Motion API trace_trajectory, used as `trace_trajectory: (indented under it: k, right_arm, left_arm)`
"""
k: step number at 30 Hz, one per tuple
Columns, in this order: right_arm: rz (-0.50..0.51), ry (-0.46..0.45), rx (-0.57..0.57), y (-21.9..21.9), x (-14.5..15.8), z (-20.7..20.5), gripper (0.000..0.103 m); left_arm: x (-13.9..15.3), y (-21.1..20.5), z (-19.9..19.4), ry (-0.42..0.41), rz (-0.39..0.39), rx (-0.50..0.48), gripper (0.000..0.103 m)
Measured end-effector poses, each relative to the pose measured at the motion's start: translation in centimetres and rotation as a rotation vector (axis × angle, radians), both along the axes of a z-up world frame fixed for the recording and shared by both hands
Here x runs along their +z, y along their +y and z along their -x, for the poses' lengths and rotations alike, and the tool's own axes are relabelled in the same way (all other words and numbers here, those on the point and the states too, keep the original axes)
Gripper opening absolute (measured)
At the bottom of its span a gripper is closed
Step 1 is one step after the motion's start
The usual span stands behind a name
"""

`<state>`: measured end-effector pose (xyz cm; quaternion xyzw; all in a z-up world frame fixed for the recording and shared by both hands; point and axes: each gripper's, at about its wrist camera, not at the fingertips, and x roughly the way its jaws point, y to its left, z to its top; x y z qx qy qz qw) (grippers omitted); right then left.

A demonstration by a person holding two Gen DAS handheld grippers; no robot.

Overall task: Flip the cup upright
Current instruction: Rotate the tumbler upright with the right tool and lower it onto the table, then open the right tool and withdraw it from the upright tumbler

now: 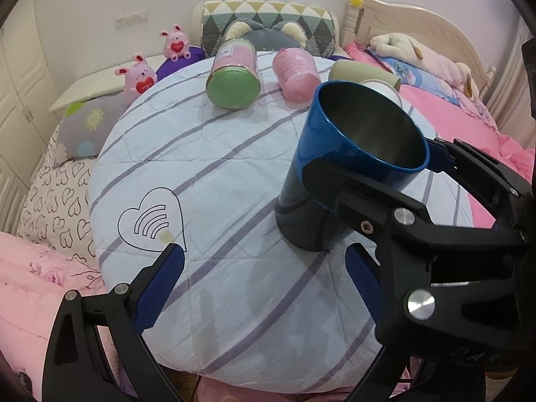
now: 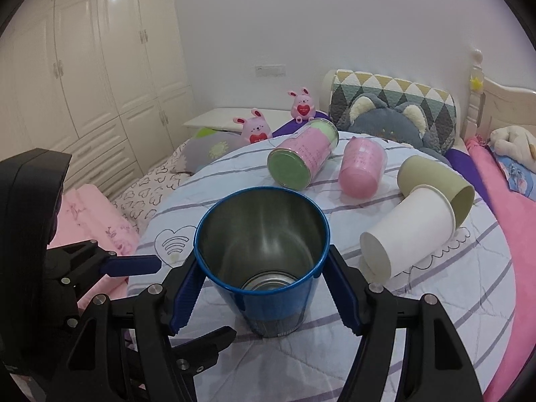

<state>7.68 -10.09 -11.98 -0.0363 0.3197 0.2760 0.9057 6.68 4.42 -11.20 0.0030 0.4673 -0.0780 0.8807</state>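
A blue metal cup (image 2: 264, 268) stands upright on the round striped cushion (image 2: 435, 301), mouth up, steel inside. My right gripper (image 2: 264, 288) has its blue pads on both sides of the cup just below the rim; it looks shut on it. In the left wrist view the blue cup (image 1: 338, 174) stands right of centre with the right gripper's black fingers (image 1: 361, 194) around it. My left gripper (image 1: 268, 274) is open and empty, in front and left of the cup.
Lying on their sides at the cushion's back: a pink cup with green base (image 2: 301, 157), a pink cup (image 2: 361, 171), a beige cup (image 2: 435, 184) and a white paper cup (image 2: 408, 234). Bedding, pillows and plush toys (image 2: 254, 130) surround the cushion.
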Motion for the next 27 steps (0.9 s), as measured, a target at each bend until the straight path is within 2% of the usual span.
trace_trajectory:
  k: [3,4,5,16,22,27]
  right_arm:
    - [-0.013,-0.003,-0.005,-0.3,0.4,0.2,0.072]
    - [-0.015,-0.009,-0.009,-0.4,0.6,0.3,0.074]
    - [-0.015,-0.014,-0.013,-0.5,0.8,0.4,0.081]
    - [-0.016,-0.014,-0.049,-2.4,3.5,3.1,0.081]
    - [-0.021,-0.019,-0.111,-5.7,6.3,5.0,0.082]
    - [-0.044,-0.036,-0.205,-9.5,8.3,6.0,0.082]
  left_arm:
    - [0.5,-0.2,0.3,-0.012,-0.007,0.0,0.098]
    - [0.6,-0.3,0.4,-0.015,-0.008,0.0,0.098]
    - [0.7,-0.4,0.4,-0.018,-0.009,0.001,0.098]
    - [3.5,-1.6,2.6,-0.113,-0.028,0.023,0.098]
    - [5.9,-2.6,4.2,-0.191,-0.01,0.045,0.098]
    - [7.3,-3.9,5.4,-0.259,-0.036,0.079,0.098]
